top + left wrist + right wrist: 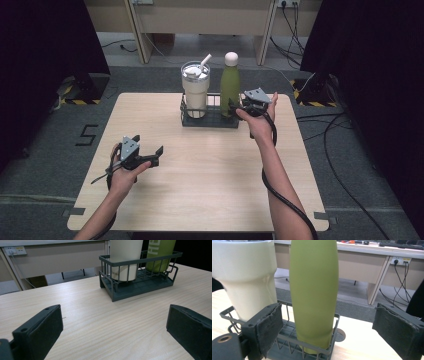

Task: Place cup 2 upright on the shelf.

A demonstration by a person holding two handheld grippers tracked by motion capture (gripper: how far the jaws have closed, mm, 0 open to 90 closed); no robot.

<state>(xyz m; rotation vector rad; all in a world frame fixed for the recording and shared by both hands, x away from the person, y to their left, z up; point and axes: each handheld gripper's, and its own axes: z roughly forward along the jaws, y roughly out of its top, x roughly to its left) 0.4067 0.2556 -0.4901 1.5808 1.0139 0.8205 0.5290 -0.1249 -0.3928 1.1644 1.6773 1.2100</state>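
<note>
The green bottle (313,290) stands upright in the wire rack (210,120), just right of the tumbler (195,87). The right gripper (239,106) is beside the bottle, jaws open around it without touching. The left gripper (150,156) hovers well apart from the rack over the bench (210,170), jaws open and empty.

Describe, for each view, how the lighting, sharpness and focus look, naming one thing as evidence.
High view: even overhead light on the table, soft overall, dark curtains either side swallowing detail. Left gripper view: the wire basket is fairly crisp, the near fingers slightly soft. Right gripper view: the green bottle is evenly lit without glare, and the background desk is softer.
</note>
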